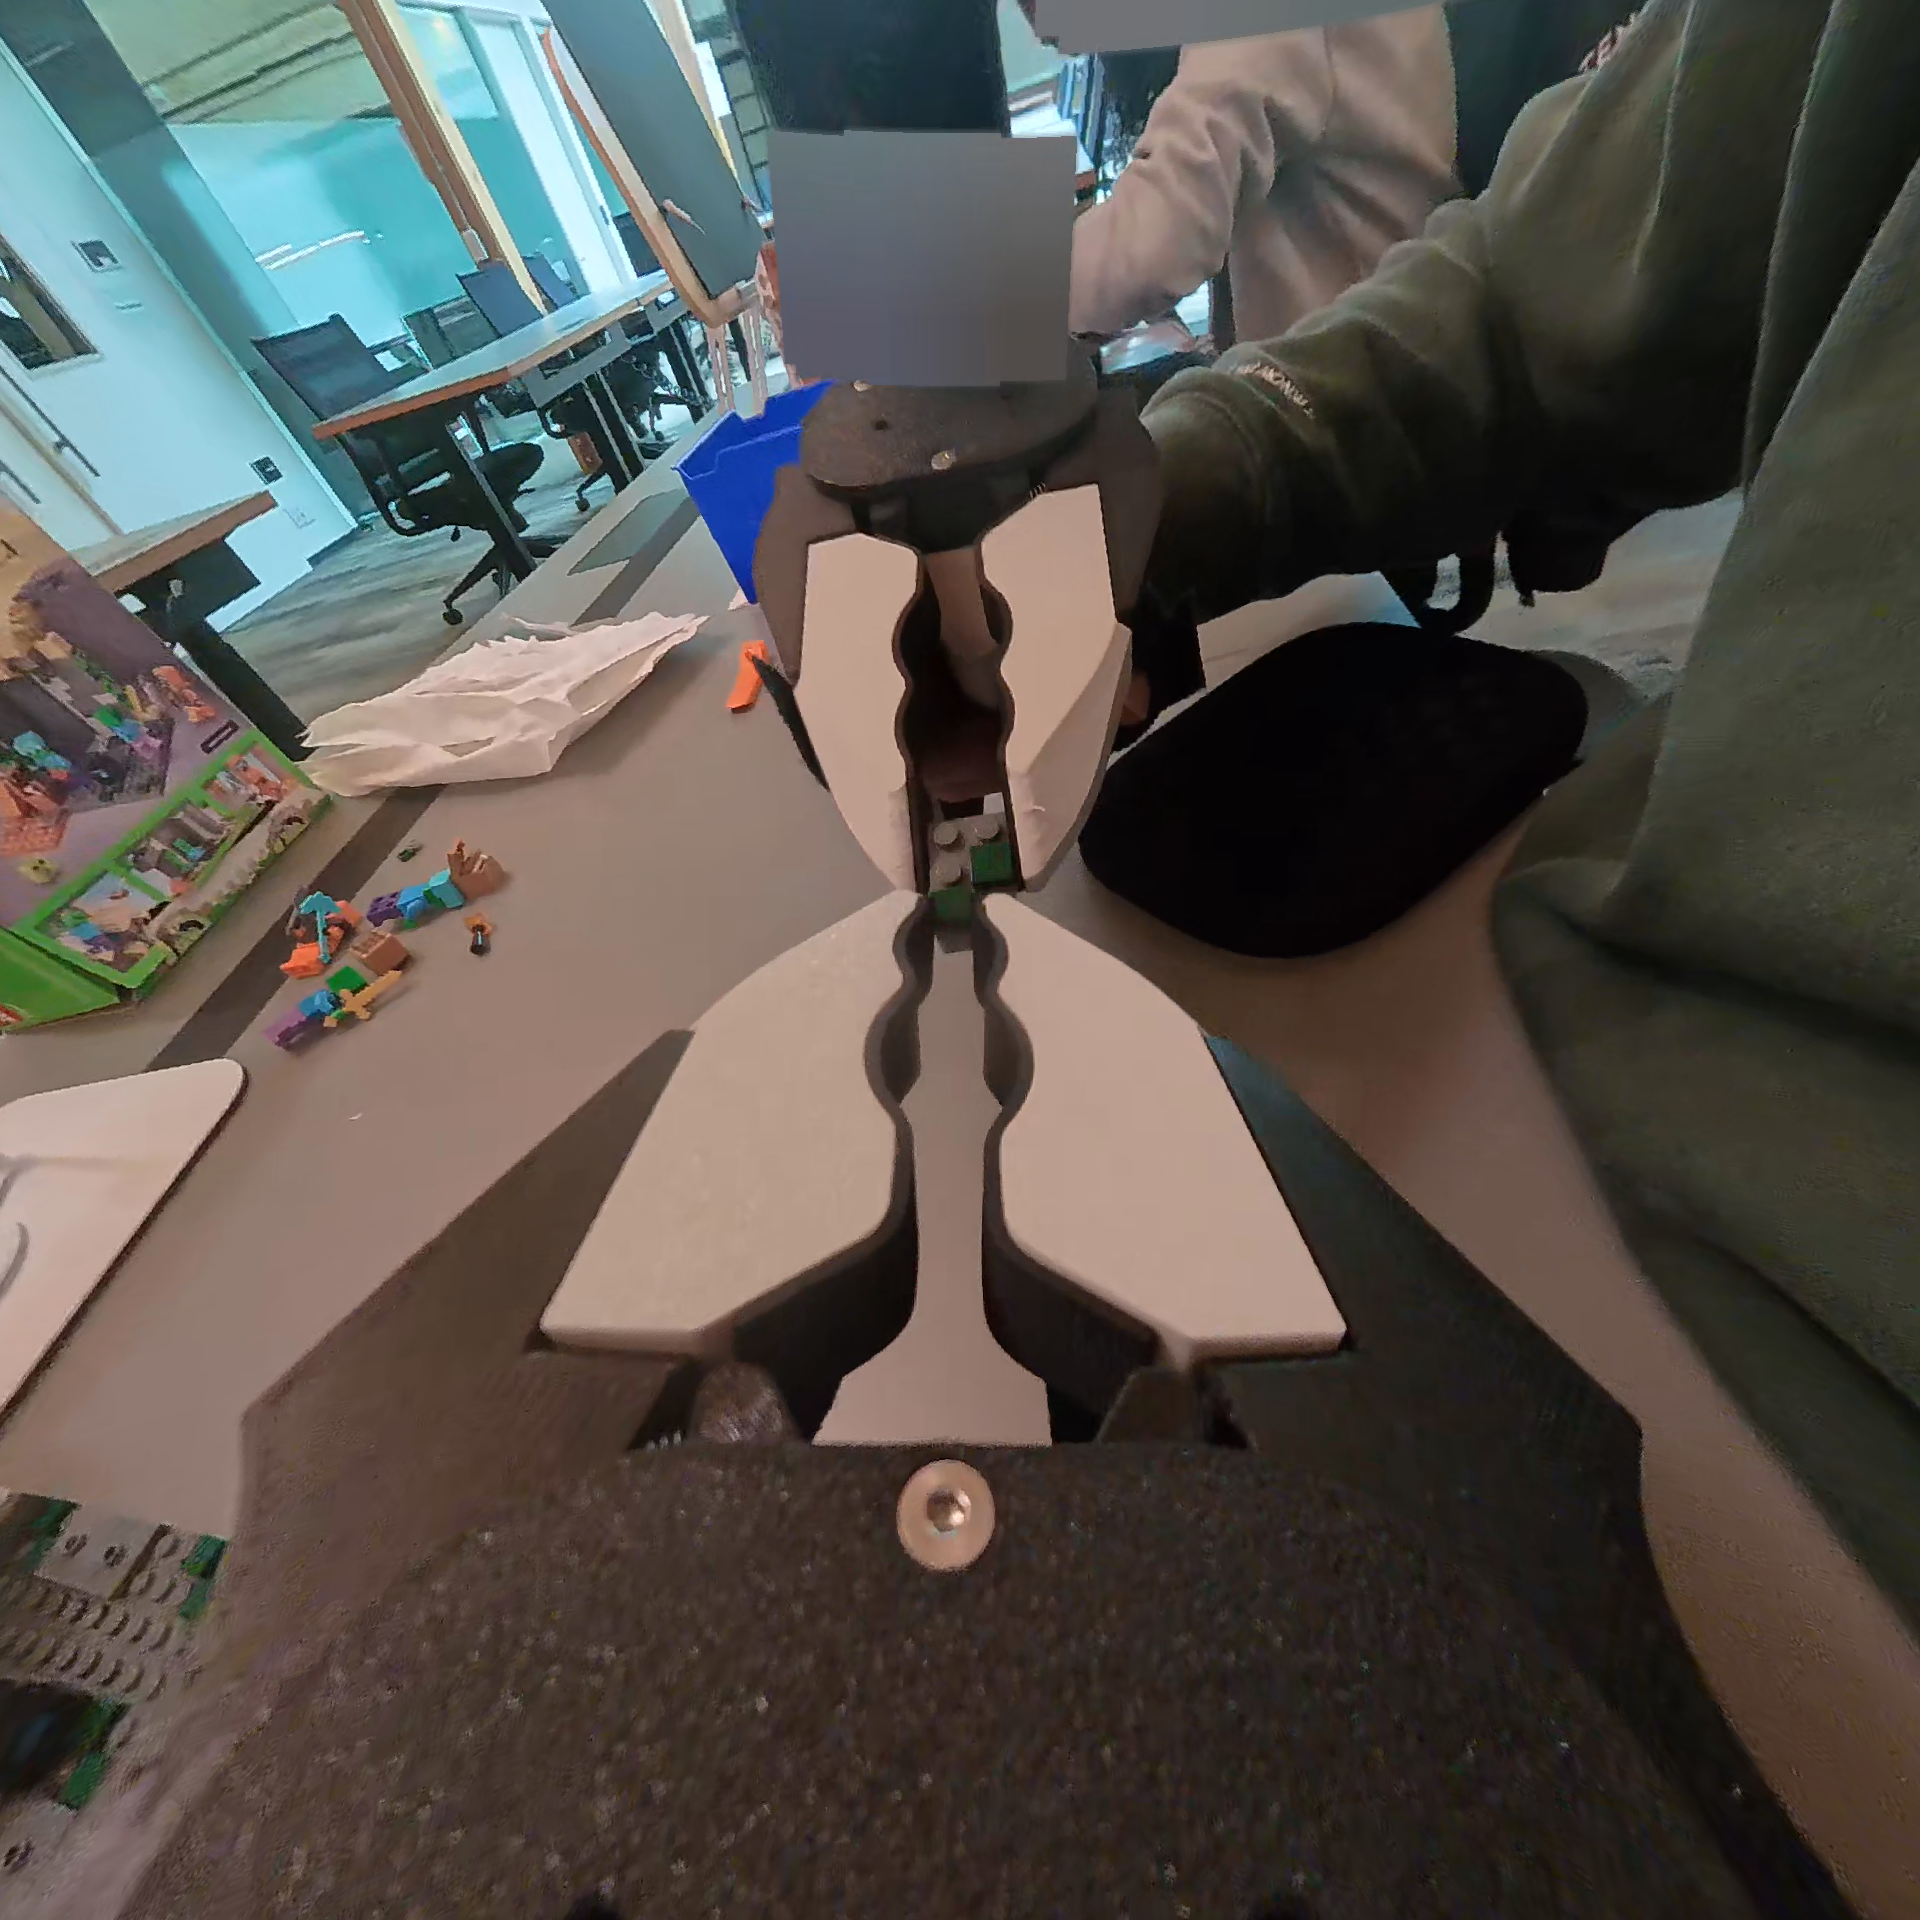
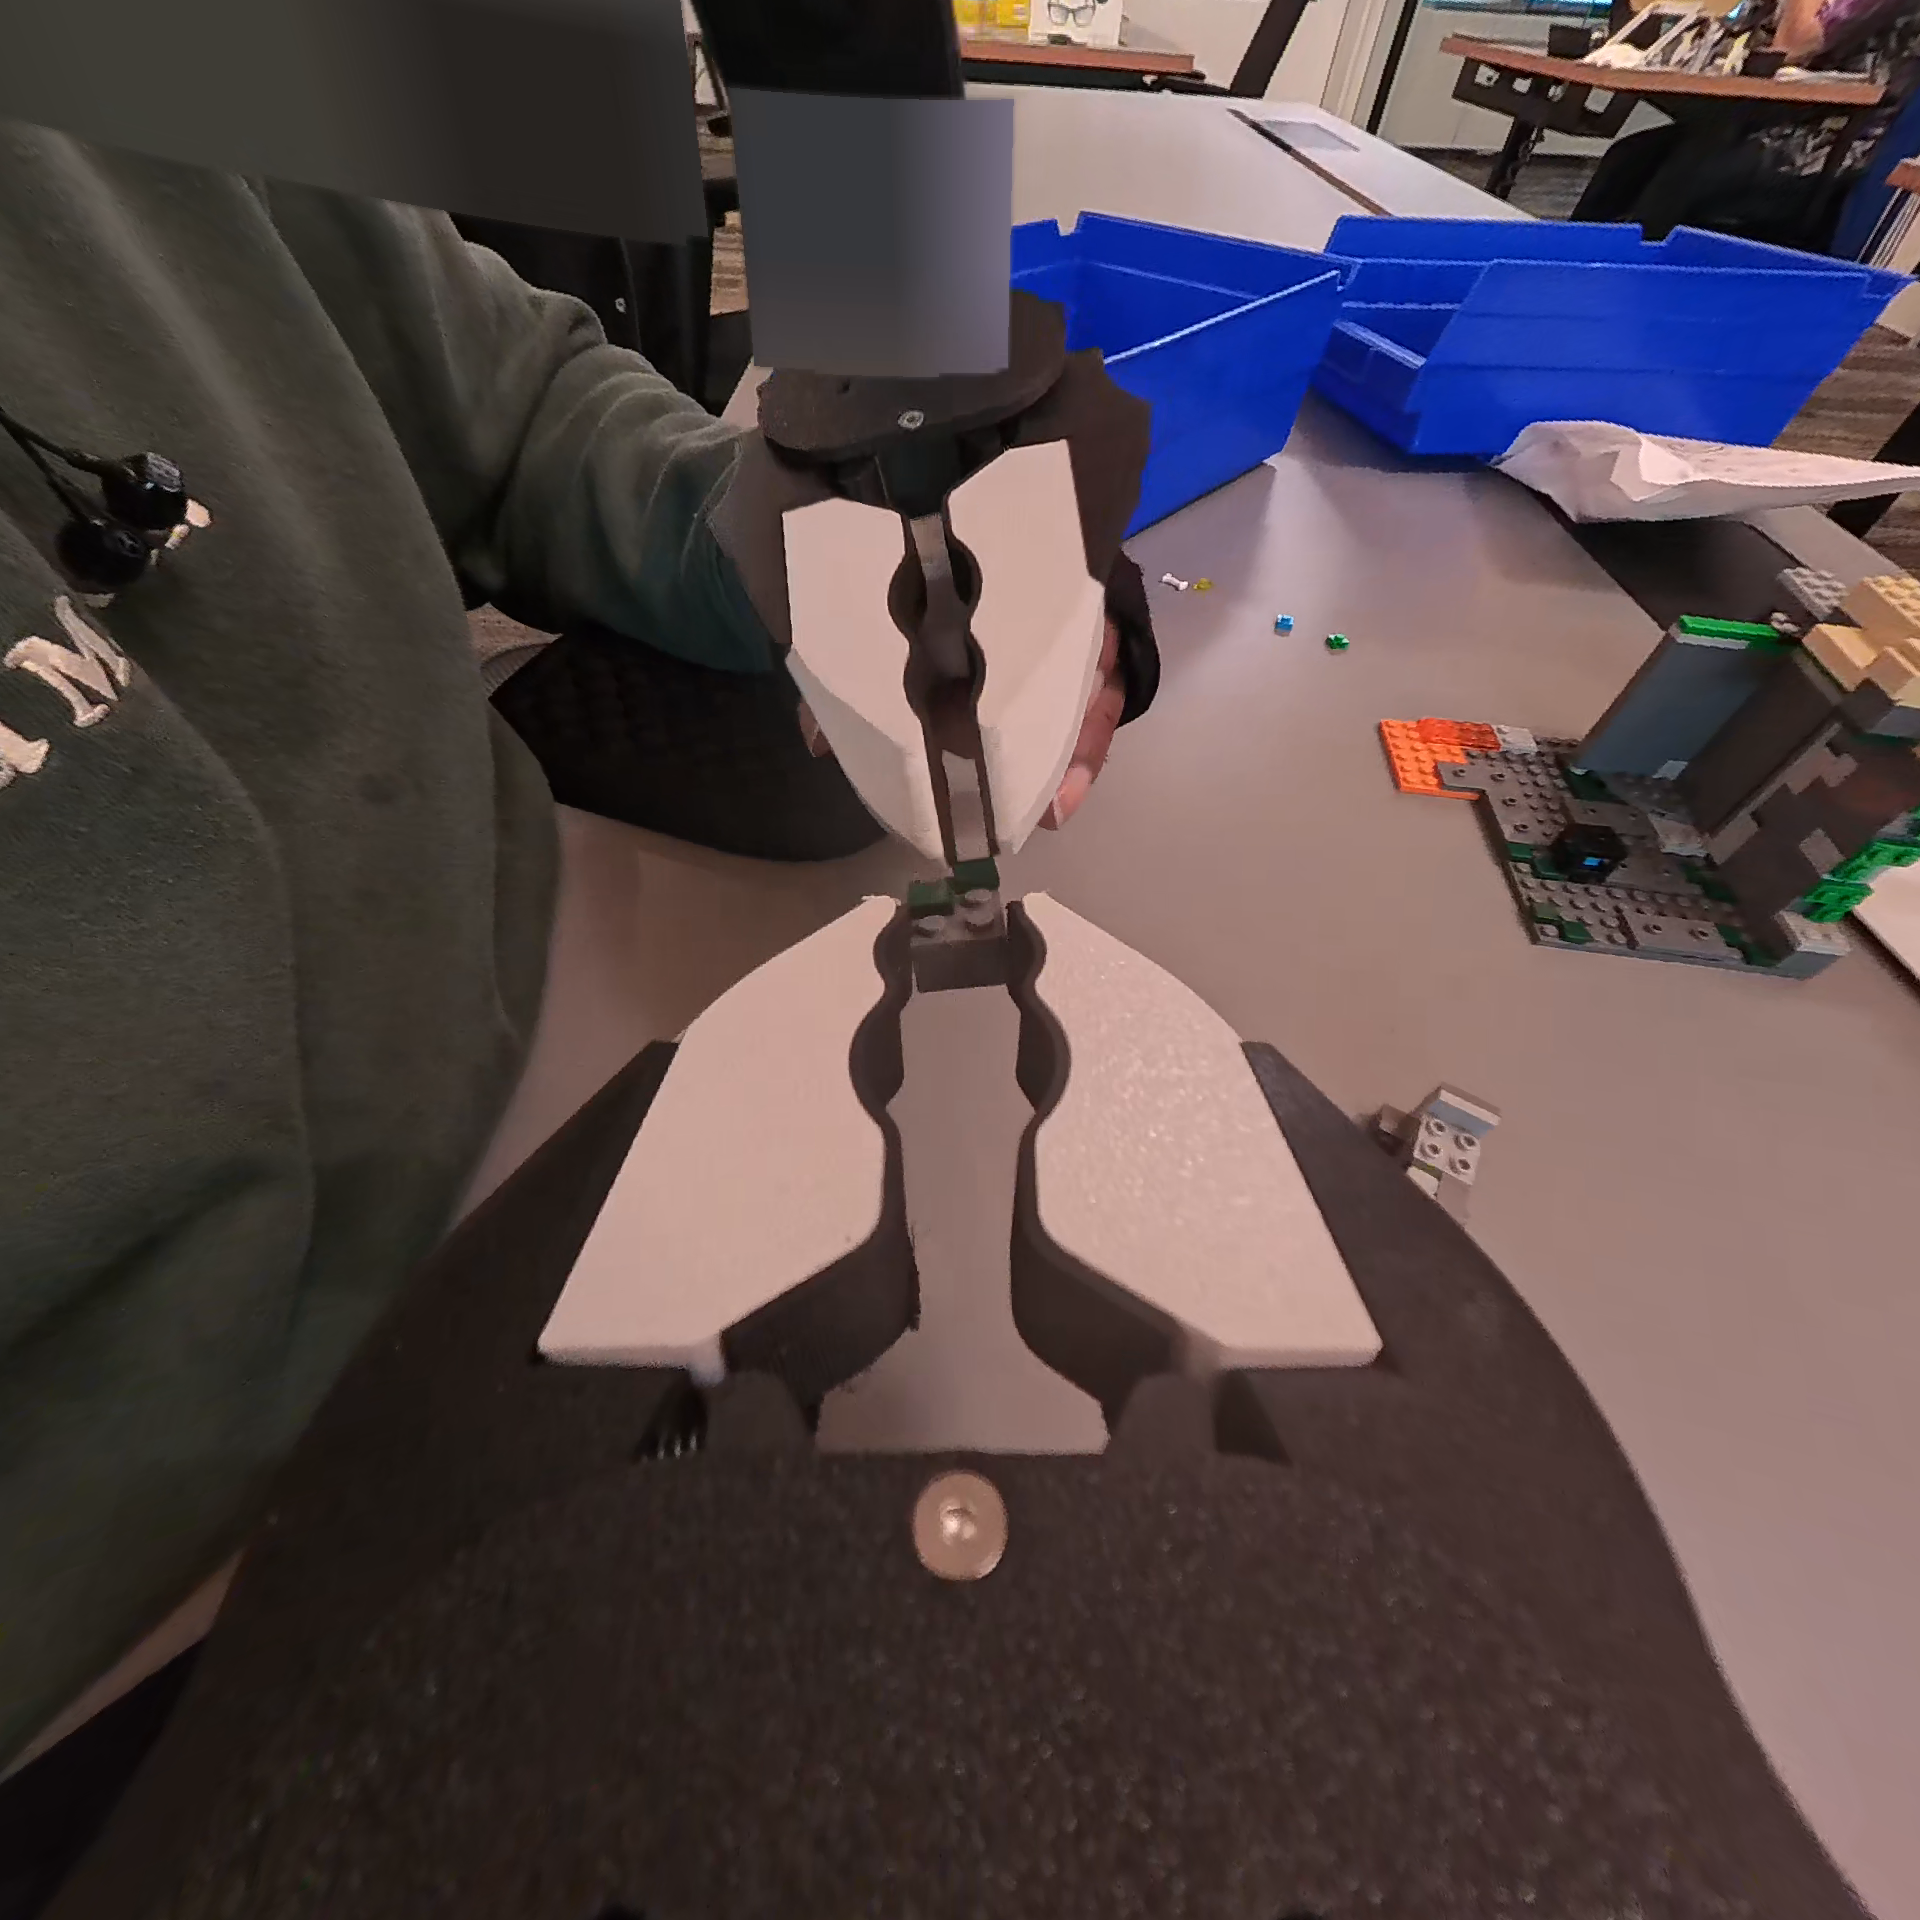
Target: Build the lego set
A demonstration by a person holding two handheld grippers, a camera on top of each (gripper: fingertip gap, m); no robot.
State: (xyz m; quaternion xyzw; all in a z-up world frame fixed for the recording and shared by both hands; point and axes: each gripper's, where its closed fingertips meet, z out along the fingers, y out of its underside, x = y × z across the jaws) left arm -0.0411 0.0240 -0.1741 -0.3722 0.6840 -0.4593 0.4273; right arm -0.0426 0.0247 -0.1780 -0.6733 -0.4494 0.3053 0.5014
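Observation:
My two grippers meet tip to tip above the grey table (image 2: 1351, 1299). My right gripper (image 2: 961, 935) is shut on a dark grey brick (image 2: 961, 961) with grey studs and a green plate on top. My left gripper (image 1: 951, 920) is shut on a small green piece (image 1: 951, 902) and holds it against the far end of that brick. In the right wrist view the left gripper (image 2: 971, 868) comes in from above, and the green piece (image 2: 977, 875) sits at its tips. In the left wrist view the right gripper (image 1: 971, 873) holds the grey brick (image 1: 961, 836).
The partly built grey and green model (image 2: 1683, 831) stands at the right. A small grey and light-blue assembly (image 2: 1444, 1143) lies nearer. Blue bins (image 2: 1195, 343) stand behind. Loose pieces (image 1: 384, 956), the set's box (image 1: 125, 810), a white paper bag (image 1: 509, 707) and a black pouch (image 1: 1330, 790) are about. My two grippers' fingertips are within a few centimetres of each other.

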